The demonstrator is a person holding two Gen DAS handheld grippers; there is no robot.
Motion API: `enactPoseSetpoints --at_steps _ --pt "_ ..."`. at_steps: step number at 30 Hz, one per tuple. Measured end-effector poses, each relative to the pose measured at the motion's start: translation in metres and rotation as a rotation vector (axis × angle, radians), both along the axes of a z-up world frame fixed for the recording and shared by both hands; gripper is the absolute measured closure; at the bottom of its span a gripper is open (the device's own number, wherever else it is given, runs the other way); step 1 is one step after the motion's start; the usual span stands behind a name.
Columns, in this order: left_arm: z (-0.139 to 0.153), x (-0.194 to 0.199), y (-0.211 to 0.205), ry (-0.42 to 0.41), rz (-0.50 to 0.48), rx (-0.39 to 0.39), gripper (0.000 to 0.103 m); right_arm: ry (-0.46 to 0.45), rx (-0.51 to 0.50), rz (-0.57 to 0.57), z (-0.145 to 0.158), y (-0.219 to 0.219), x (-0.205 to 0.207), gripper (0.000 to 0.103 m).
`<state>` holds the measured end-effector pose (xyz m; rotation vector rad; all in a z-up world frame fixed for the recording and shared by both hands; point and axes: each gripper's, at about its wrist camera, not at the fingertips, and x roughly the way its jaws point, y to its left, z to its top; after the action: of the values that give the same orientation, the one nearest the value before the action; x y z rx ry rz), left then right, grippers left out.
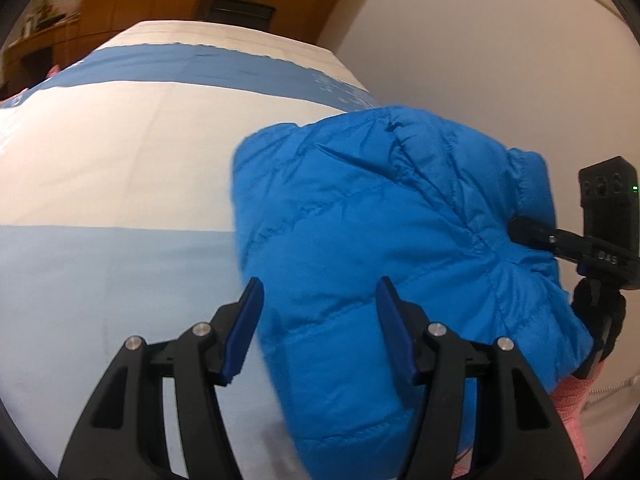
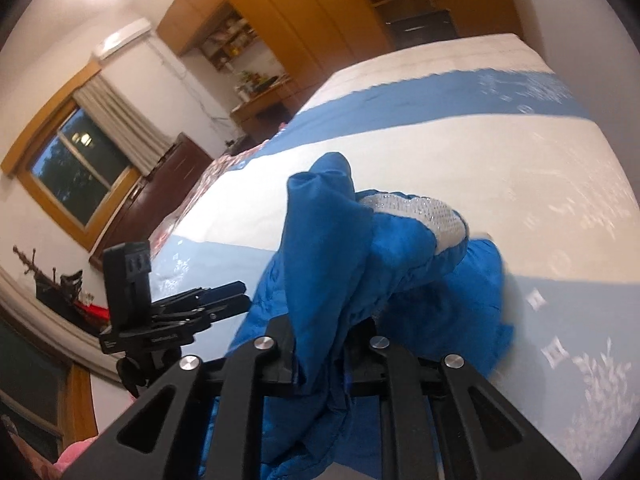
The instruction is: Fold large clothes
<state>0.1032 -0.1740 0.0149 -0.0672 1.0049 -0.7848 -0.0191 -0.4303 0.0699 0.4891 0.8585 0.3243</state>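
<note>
Right tool (image 2: 320, 364) tips buried in bunched blue jacket (image 2: 340, 264)

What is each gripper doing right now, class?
Left gripper: open, holding nothing, over the blue jacket.
Right gripper: shut on the jacket.

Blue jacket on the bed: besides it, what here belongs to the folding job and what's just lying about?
Belongs to the job:
- blue puffer jacket
- right gripper, shut on the jacket's edge
- left gripper, open over the jacket
- bed, the folding surface

Just lying about:
- wooden wardrobe
- window
- air conditioner
- pink cloth
</note>
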Motion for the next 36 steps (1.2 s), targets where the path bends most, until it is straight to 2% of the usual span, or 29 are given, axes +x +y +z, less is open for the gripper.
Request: enactPoseSetpoints --at_steps 4,6,11,17,20,22,23,26,30,32,34,36 --pt "-0.013 -0.004 -0.027 0.008 -0.055 0.039 0.046 0.066 0.001 -0.033 -0.034 -0.016 -0.002 0.088" --pt "-0.020 -0.007 -0.037 -0.004 -0.069 0.068 0.046 0.102 0.011 -0.043 -0.063 -0.024 -0.006 0.085" --pt "-0.031 -0.003 -0.050 -0.047 -0.094 0.107 0.045 0.104 0.098 -0.048 -0.109 -0.039 -0.012 0.080" --pt "-0.047 -0.007 -0.049 -0.066 -0.086 0.124 0.043 0.098 0.135 -0.059 -0.131 -0.043 -0.008 0.080" --pt "-0.044 -0.003 -0.056 -0.045 -0.079 0.123 0.043 0.119 0.115 -0.058 -0.123 -0.041 -0.007 0.077" --pt "-0.038 -0.001 -0.055 -0.033 -0.077 0.121 0.044 0.136 0.065 -0.071 -0.109 -0.038 -0.010 0.070" --pt "-0.034 -0.001 -0.055 -0.024 -0.076 0.114 0.046 0.133 0.004 -0.082 -0.095 -0.033 -0.012 0.066" --pt "-0.023 -0.003 -0.046 -0.001 -0.076 0.075 0.047 0.083 -0.165 -0.101 -0.057 -0.014 -0.027 0.066" --pt "-0.007 -0.017 -0.042 -0.030 -0.061 0.073 0.048 -0.001 -0.312 -0.090 -0.019 0.021 -0.041 0.066" --pt "-0.006 -0.025 -0.046 -0.035 -0.064 0.079 0.048 -0.045 -0.341 -0.055 -0.003 0.041 -0.046 0.066" --pt "-0.009 -0.033 -0.050 -0.017 -0.088 0.083 0.051 -0.083 -0.340 0.033 0.006 0.063 -0.051 0.066" --pt "-0.015 -0.039 -0.054 -0.009 -0.100 0.093 0.051 -0.062 -0.316 0.102 0.004 0.079 -0.049 0.068"
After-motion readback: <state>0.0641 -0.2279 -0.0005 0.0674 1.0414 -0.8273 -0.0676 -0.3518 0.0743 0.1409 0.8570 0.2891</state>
